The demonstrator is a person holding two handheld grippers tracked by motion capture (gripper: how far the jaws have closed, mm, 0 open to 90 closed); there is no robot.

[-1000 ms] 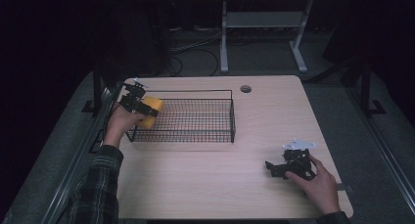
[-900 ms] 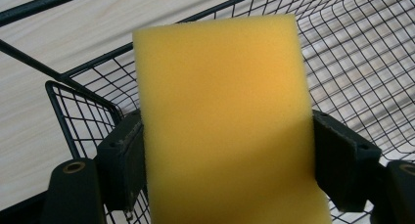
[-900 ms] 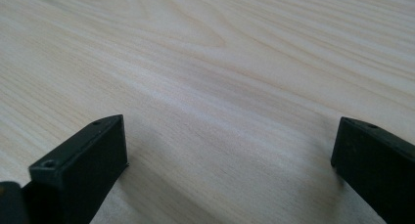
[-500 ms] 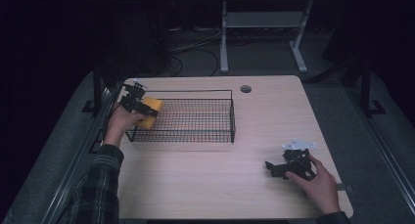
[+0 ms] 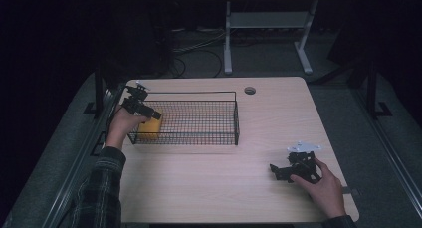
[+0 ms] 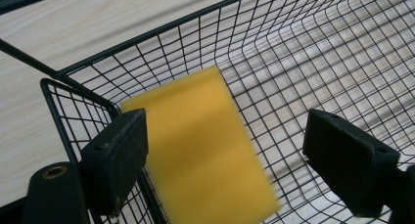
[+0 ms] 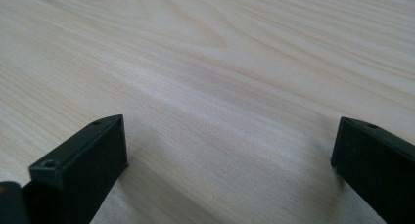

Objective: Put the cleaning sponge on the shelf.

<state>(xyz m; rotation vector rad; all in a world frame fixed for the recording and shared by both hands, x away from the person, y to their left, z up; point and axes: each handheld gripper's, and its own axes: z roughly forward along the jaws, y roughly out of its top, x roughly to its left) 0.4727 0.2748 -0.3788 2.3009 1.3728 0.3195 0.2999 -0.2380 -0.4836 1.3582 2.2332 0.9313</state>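
Left gripper view: yellow sponge [image 6: 198, 150] sits inside the wire basket [image 6: 313, 72] at its near-left corner, blurred, looks like it is dropping or just landed on the mesh floor. Left tongs [image 6: 225, 155] have just been opening; jaws stand apart with the sponge between them but not pressed, a clear gap on the far side. High view: left tongs [image 5: 142, 106] hang over the basket's [image 5: 209, 94] left end, sponge [image 5: 150, 129] against the left wall.

Risks, as I judge them: sponge lies close to one pad, so pulling the tongs out at a slant could drag it back up or tip it over the rim. Lower jaw is near the corner wire; a careless lift could snag the mesh and shift the basket across the surface [image 5: 259, 188].

Right tongs [image 5: 288, 169] rest on the surface, well apart from the basket, jaws wide and empty.
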